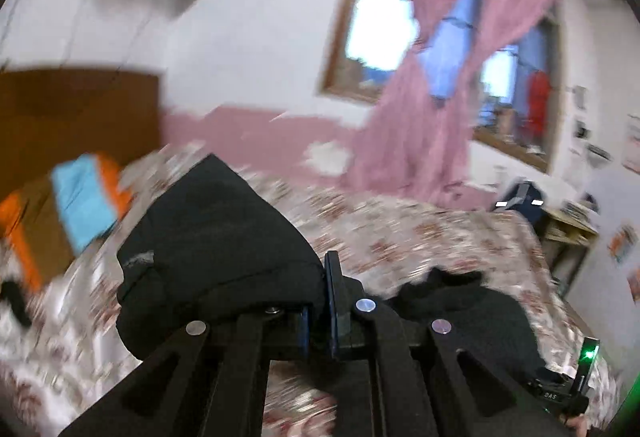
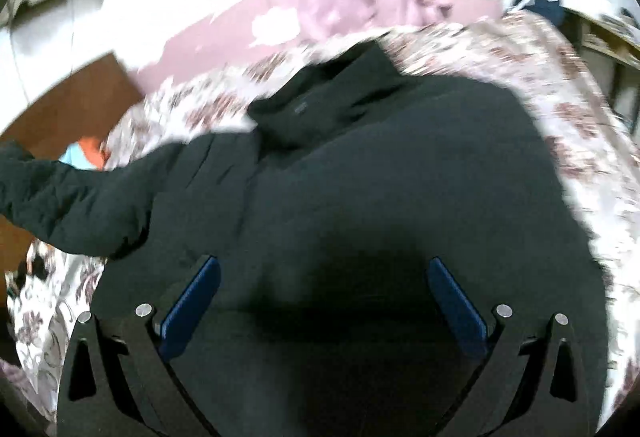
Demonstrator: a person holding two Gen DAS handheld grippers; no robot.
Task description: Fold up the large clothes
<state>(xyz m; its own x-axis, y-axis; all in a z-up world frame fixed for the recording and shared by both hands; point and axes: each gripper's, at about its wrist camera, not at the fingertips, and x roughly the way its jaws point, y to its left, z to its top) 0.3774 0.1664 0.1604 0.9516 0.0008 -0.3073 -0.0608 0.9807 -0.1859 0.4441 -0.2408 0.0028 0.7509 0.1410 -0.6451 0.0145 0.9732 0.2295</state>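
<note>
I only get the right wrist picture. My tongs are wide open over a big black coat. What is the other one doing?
Observer: The left tongs are shut on a bunched fold of the black coat.
Operator: Is anything else lying on the bed?
Observer: Yes, a folded orange, brown and light blue cloth lies near the wooden headboard.
Operator: What is outside the window?
Observer: Something red hangs there, past the pink curtain; too blurred to name.
</note>
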